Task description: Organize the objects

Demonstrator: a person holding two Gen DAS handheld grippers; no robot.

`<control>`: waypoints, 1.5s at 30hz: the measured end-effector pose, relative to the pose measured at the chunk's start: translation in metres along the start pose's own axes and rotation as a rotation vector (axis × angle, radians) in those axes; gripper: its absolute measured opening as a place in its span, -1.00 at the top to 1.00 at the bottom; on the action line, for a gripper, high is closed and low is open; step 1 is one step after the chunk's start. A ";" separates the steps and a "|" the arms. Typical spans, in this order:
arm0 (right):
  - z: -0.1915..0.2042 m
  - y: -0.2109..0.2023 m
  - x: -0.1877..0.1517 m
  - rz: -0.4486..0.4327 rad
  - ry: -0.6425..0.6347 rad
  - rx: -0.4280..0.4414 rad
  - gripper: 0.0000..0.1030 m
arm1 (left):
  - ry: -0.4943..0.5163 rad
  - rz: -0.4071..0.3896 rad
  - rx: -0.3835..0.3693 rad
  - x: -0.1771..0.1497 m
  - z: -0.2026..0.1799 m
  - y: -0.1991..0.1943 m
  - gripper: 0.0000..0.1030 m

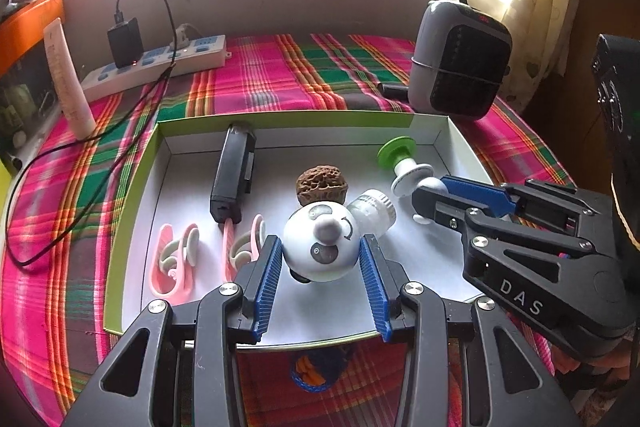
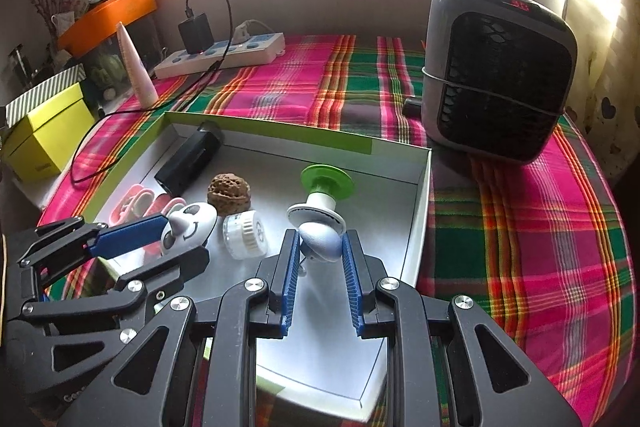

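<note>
A shallow white tray with a green rim [image 1: 132, 187] [image 2: 424, 195] holds the objects. My left gripper [image 1: 320, 251] [image 2: 176, 239] is shut on a white ball-shaped panda toy [image 1: 322, 247] [image 2: 190, 225] inside the tray. My right gripper [image 2: 320, 247] [image 1: 430, 201] is shut on the rounded white end of a white-and-green suction toy [image 2: 320, 203] [image 1: 404, 163]. A brown walnut [image 1: 322, 185] [image 2: 229, 193], a clear capped jar [image 1: 372, 213] [image 2: 244, 233], a black rectangular device [image 1: 234, 171] [image 2: 190, 159] and pink clips [image 1: 176, 255] [image 2: 136, 203] also lie in the tray.
The tray sits on a pink and green plaid cloth [image 2: 520, 227]. A grey and black fan heater [image 1: 460, 59] [image 2: 500, 71] stands at the back right. A power strip with a black charger and cable [image 1: 160, 61] [image 2: 224, 53] and a pink tube [image 1: 66, 79] stand at the back left. A yellow box [image 2: 44, 135] is at the left.
</note>
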State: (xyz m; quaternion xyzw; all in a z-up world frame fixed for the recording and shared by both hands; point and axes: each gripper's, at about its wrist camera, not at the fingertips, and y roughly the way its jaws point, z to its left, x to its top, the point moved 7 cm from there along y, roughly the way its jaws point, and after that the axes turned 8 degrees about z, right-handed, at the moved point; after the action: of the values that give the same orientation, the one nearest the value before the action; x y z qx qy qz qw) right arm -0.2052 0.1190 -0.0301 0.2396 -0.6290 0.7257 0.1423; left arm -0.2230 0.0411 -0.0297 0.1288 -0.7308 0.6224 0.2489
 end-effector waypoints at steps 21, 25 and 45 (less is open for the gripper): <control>0.002 0.007 0.003 -0.008 -0.013 -0.016 0.55 | 0.003 0.017 0.004 0.000 -0.002 0.007 0.25; 0.002 0.006 0.003 -0.005 -0.013 -0.018 0.55 | 0.005 0.018 0.006 0.000 -0.003 0.007 0.25; 0.002 0.005 0.001 0.003 0.011 -0.001 0.53 | 0.002 0.017 0.025 -0.003 -0.001 0.003 0.24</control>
State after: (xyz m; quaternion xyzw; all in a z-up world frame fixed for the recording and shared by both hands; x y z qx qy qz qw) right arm -0.2080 0.1162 -0.0341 0.2345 -0.6290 0.7269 0.1446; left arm -0.2216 0.0423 -0.0337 0.1249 -0.7239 0.6336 0.2429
